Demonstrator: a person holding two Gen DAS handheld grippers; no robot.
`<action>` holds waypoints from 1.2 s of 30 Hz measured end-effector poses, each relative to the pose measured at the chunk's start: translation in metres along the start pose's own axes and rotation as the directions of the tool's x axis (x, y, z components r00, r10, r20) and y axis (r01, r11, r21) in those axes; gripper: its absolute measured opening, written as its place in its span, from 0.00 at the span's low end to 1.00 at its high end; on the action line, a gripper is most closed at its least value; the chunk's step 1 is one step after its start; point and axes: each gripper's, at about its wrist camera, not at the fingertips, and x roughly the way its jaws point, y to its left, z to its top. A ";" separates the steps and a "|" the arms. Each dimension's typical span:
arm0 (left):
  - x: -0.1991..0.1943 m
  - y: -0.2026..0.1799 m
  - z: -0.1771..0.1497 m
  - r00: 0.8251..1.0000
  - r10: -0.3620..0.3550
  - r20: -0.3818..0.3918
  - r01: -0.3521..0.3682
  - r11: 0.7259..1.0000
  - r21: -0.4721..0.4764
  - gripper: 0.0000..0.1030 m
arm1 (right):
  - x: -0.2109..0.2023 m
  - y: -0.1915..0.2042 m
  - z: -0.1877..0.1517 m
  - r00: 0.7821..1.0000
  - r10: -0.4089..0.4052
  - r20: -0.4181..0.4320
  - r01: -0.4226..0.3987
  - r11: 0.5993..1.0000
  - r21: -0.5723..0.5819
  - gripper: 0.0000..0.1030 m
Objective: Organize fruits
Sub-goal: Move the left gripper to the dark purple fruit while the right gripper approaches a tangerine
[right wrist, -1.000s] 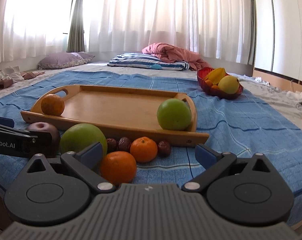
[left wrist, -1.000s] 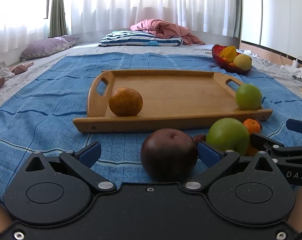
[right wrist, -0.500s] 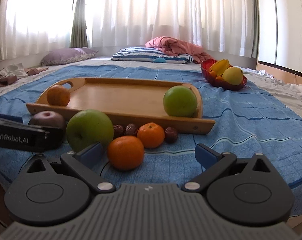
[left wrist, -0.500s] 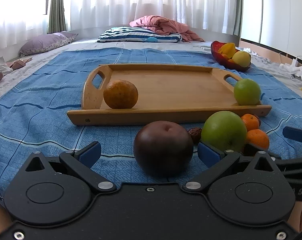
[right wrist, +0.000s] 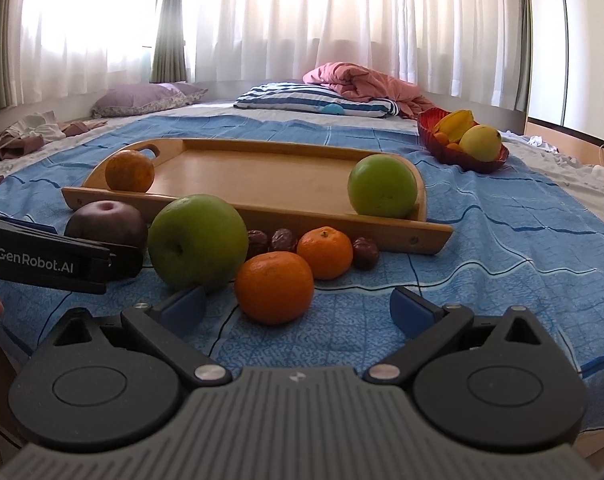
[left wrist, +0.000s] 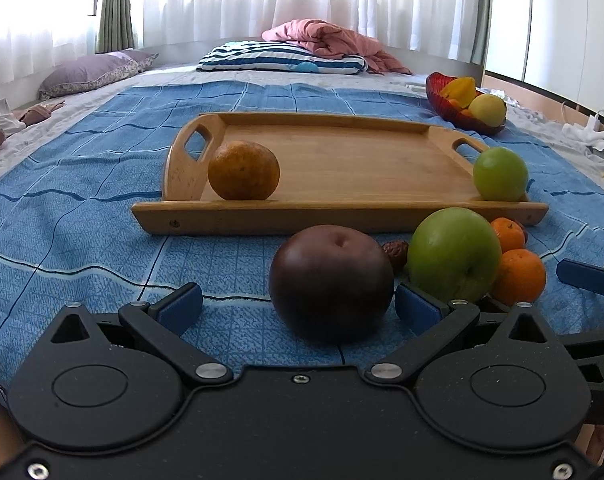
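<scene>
Left gripper [left wrist: 298, 306] spread wide around dark purple fruit [left wrist: 331, 282], apparently not touching. Right gripper [right wrist: 298, 306] wide open, empty, behind near orange [right wrist: 275, 287]. Beyond, large green apple [right wrist: 198, 242] by wooden tray's [right wrist: 262, 216] near edge; brownish orange [right wrist: 129, 170], small green apple [right wrist: 382, 186] at its near corners.

Bright white curtains [right wrist: 302, 20], blue bedspread [right wrist: 502, 220], purple pillow [right wrist: 142, 98].
</scene>
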 end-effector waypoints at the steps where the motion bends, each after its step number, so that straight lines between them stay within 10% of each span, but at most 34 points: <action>1: 0.000 0.000 0.000 1.000 0.001 -0.001 -0.001 1.000 0.003 1.00 | 0.000 0.001 0.000 1.000 0.003 -0.001 -0.003 1.000 0.000 1.00; 28: 0.012 -0.004 -0.001 0.999 0.029 -0.042 -0.028 0.999 0.023 0.98 | 0.009 0.001 0.001 0.999 0.036 -0.037 -0.035 0.999 0.033 1.00; 36: 0.005 -0.009 0.002 0.999 -0.012 -0.050 0.015 0.998 0.062 0.74 | 0.007 0.003 0.001 0.998 0.061 -0.031 -0.060 0.998 0.029 0.90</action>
